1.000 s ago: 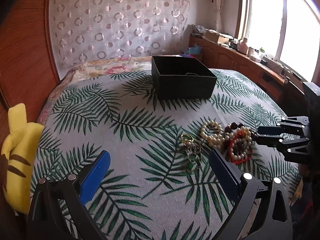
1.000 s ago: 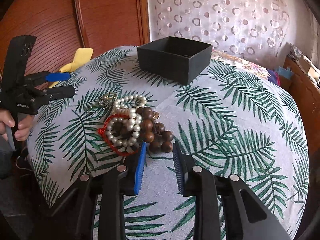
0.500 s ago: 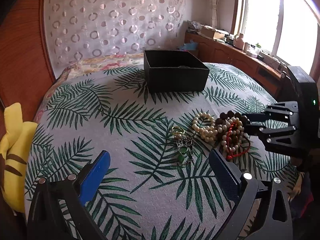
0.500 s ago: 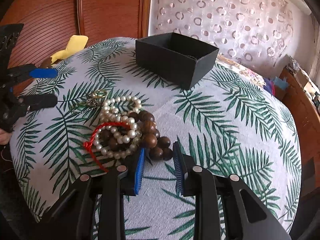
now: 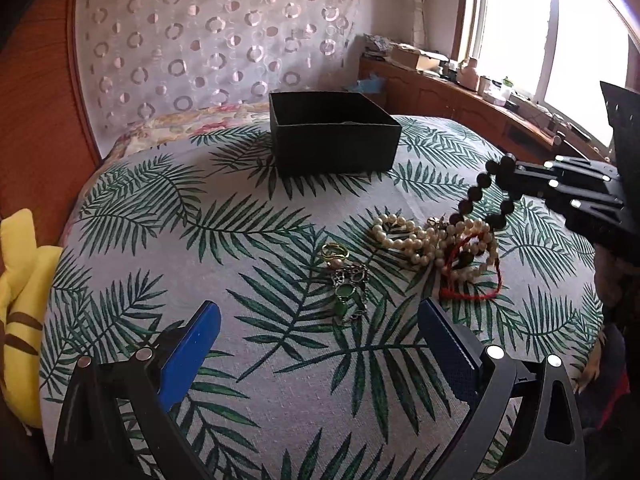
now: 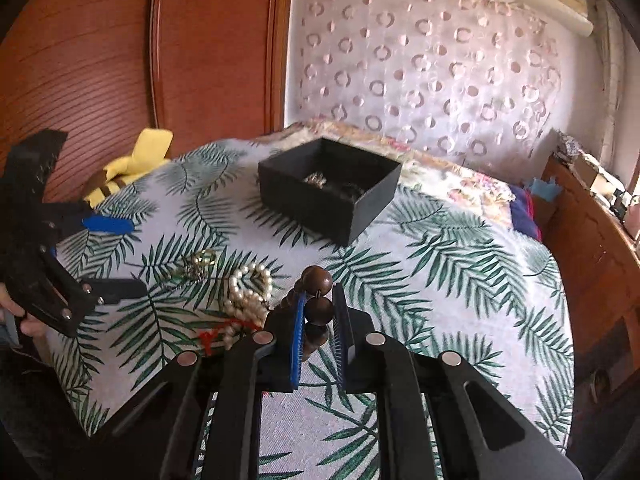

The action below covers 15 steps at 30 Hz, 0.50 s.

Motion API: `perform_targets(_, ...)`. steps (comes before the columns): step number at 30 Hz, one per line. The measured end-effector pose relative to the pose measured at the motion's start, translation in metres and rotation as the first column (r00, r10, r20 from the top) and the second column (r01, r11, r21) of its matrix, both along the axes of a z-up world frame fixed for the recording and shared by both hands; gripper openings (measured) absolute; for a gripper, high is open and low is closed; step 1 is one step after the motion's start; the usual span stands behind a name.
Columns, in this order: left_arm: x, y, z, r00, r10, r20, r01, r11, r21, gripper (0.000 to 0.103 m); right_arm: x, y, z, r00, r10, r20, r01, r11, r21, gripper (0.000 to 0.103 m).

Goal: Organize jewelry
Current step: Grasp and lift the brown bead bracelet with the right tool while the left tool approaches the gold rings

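My right gripper (image 6: pixel 318 300) is shut on a dark wooden bead bracelet (image 6: pixel 319 309) and holds it lifted above the bed; it shows in the left wrist view (image 5: pixel 478 192) hanging from the right gripper (image 5: pixel 516 176). A pearl strand (image 5: pixel 404 236), a red cord bracelet (image 5: pixel 472 280) and a small heap of rings and a green pendant (image 5: pixel 346 280) lie on the leaf-print cover. An open black box (image 5: pixel 334 136) stands behind them; it holds some jewelry (image 6: pixel 320 179). My left gripper (image 5: pixel 316 344) is open and empty, near the rings.
A yellow plush toy (image 5: pixel 20 304) lies at the bed's left edge. A wooden headboard (image 6: pixel 120 60) and patterned curtain (image 5: pixel 208 40) are behind the bed. A wooden sideboard (image 5: pixel 460 96) with clutter runs under the window on the right.
My right gripper has closed on the wooden bead bracelet and lifted it off the pile. The left gripper has stayed open and drifted slightly nearer to the rings.
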State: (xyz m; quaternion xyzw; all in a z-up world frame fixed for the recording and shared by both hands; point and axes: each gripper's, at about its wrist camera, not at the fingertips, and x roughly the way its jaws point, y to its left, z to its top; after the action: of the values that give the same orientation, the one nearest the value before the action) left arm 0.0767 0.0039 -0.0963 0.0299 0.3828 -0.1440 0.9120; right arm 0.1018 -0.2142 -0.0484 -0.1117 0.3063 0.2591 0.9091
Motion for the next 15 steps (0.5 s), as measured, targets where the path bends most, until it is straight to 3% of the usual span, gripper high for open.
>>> perform_targets(6,0.002,-0.005,-0.001,1.0,-0.014,-0.005,0.014,1.0,0.003,0.094,-0.007,-0.006,0.019,0.998,0.0,0.059,-0.002,0.999,0.035,0.015)
perform_targets(11,0.002,-0.008,-0.001,1.0,-0.022,-0.008,0.022,1.0,-0.005,0.083,-0.006,-0.013,0.026,0.998,-0.009,0.064,0.007,0.999,0.035,0.015)
perform_targets(15,0.002,-0.01,-0.003,0.999,-0.033,-0.022,0.033,0.999,-0.01,0.062,-0.003,-0.018,0.017,0.999,-0.023,0.035,0.022,0.999,0.033,0.015)
